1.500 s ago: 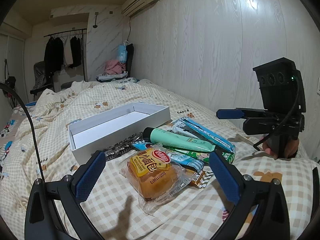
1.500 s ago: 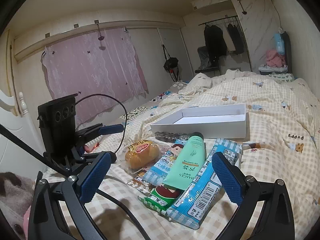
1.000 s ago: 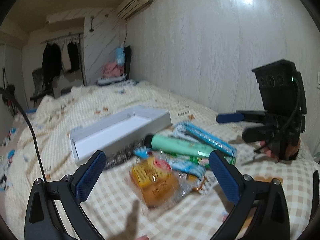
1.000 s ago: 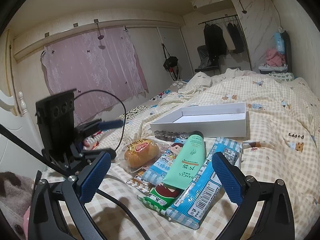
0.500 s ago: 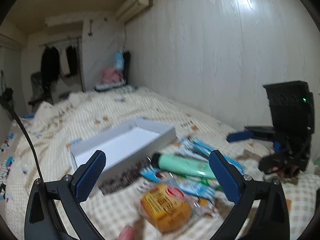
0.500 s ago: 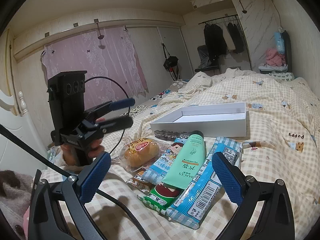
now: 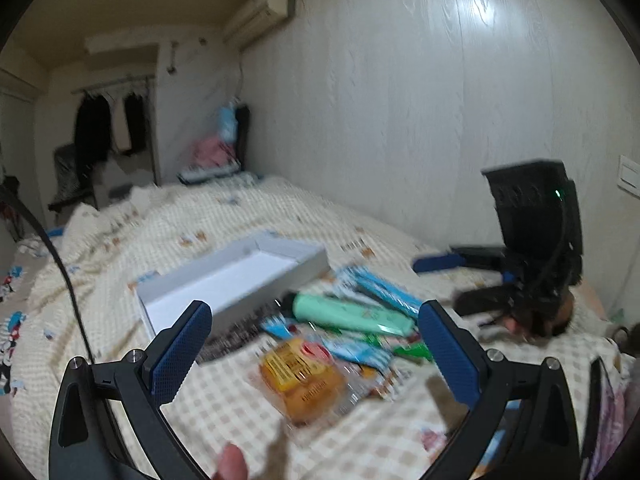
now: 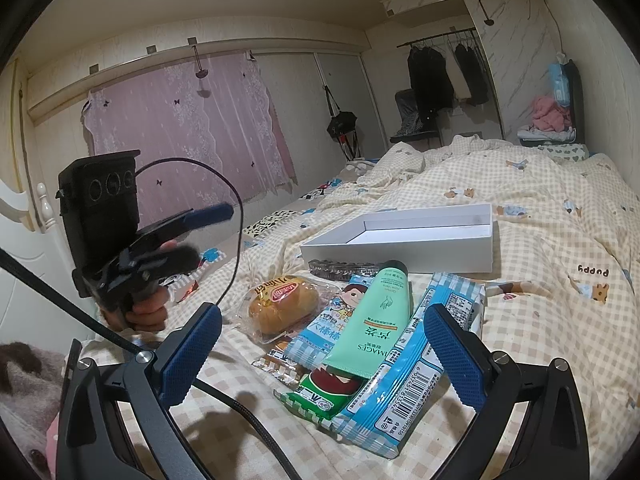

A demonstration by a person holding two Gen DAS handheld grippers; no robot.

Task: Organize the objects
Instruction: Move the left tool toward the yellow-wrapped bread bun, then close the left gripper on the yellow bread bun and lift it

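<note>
Two views. Left wrist, blurred: left gripper [image 7: 312, 350] released above bun packet [image 7: 302, 376]; white box [image 7: 236, 280] beyond. Right wrist: right gripper [image 8: 322, 354] released over green tube [image 8: 374, 320], blue wrapper [image 8: 416, 364] on bed [image 8: 560, 320].

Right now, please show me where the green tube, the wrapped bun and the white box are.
green tube [image 8: 376, 316], right wrist view, middle of its body.
wrapped bun [image 8: 282, 306], right wrist view, top of the bun.
white box [image 8: 400, 254], right wrist view, near side wall.

A checked quilt [image 8: 540, 208] covers the bed; pink curtains [image 8: 180, 128] hang left, dark clothes on a far rail [image 8: 440, 40], pale wood-grain wall [image 7: 400, 100] right.
</note>
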